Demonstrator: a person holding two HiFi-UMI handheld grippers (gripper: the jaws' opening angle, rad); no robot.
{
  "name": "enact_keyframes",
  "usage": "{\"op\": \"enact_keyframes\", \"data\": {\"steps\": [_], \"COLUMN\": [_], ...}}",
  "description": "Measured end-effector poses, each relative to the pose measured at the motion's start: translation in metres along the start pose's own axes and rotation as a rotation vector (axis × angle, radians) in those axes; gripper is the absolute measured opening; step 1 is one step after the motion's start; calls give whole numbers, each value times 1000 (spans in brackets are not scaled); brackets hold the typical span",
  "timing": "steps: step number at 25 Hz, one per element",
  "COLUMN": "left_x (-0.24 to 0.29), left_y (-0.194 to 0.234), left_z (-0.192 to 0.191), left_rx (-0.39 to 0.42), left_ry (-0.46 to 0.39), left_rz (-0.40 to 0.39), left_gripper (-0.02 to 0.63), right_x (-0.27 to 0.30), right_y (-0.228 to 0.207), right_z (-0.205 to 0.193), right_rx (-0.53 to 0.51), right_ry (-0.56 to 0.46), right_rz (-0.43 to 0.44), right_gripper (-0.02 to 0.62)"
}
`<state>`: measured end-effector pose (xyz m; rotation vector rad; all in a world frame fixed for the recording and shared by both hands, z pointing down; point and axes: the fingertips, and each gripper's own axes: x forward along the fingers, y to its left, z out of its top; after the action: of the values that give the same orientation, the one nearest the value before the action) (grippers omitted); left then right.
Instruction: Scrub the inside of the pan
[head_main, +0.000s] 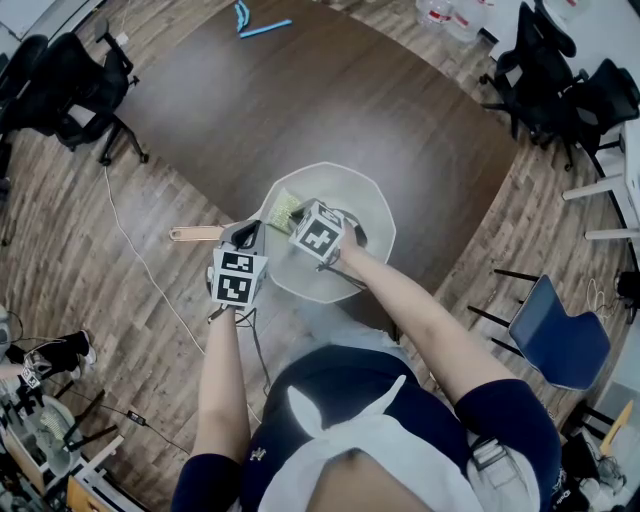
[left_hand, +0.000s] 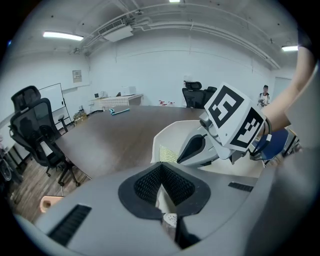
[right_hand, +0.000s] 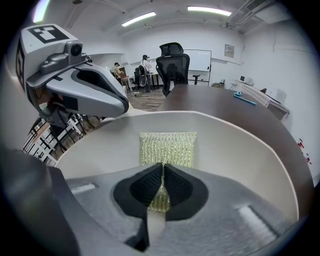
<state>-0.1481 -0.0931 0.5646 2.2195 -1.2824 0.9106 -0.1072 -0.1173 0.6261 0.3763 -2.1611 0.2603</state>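
Scouring pad (right_hand: 167, 147) is pinched by the right gripper (right_hand: 162, 172) inside the pan (right_hand: 240, 145), which is clamped at its rim by the left gripper (left_hand: 161, 176).

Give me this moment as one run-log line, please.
left claw: shut on pan rim | right claw: shut on scouring pad | scouring pad inside pan

The dark brown table (head_main: 330, 100) carries a white pan (head_main: 372, 205) at its near edge. Blue objects (head_main: 262, 25) lie well beyond the pan, at the far edge. Clear bottles (head_main: 440, 12) stand far beyond the pan, to its right.
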Motion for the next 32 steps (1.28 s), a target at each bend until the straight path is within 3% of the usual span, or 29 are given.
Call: {"op": "enact_keyframes", "data": {"steps": [21, 32], "left_x": [-2, -6], "left_y": [-3, -2], "left_z": [-4, -7], "left_rx": [6, -1], "left_ry": [1, -4], "left_rz": [6, 16], "left_gripper": [5, 5], "right_x": [-9, -22], "right_y": [-53, -72], "right_z": [-23, -46], "right_rx": [77, 59], "right_ry": [88, 229], "right_rz": [-109, -168], "right_gripper": [14, 14]}}
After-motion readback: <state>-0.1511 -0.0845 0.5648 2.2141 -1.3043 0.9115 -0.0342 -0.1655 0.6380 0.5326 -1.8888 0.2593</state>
